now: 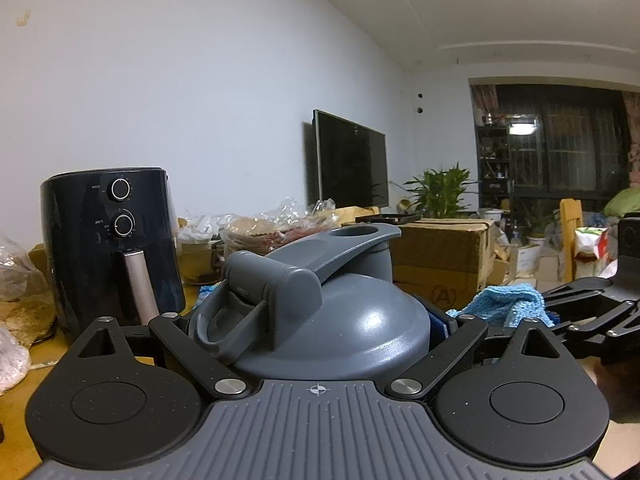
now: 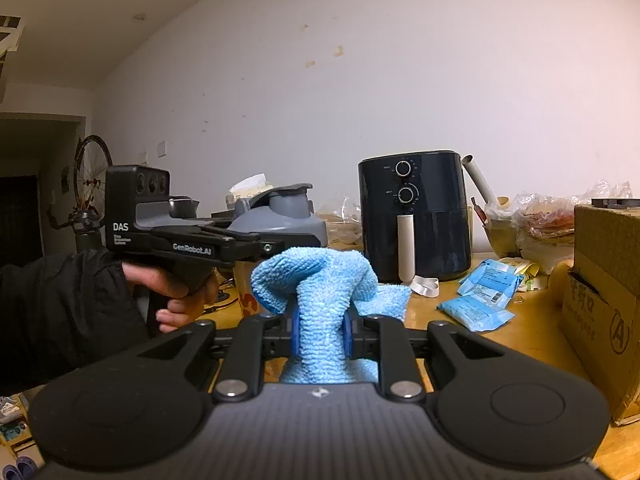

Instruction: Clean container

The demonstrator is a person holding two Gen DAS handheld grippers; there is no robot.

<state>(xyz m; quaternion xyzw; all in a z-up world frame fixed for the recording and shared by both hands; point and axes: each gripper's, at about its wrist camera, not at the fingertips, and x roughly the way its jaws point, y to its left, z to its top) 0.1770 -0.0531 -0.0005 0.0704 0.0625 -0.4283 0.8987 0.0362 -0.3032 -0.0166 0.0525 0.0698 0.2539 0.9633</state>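
grey plastic fills the left wrist view: a domed bottle lid (image 1: 320,320) with a flip cap, sitting between the left gripper (image 1: 316,328) fingers, which press in against its sides and hold it above a wooden table (image 2: 500,332). seen from the right wrist, the same bottle (image 2: 276,216) hangs in that gripper, with a hand (image 2: 172,284) on the grip below. the right gripper (image 2: 320,332) is clamped on a bunched blue cloth (image 2: 316,292), whose top flops forward just beside the bottle but, as far as can be seen, does not touch it. behind stand a black air fryer (image 2: 416,216), blue packets (image 2: 476,308) and a cardboard box (image 2: 600,300). whether the bottle is dirty or wiped cannot be told; the pose fits cloth arriving to wipe or leaving after wiping.
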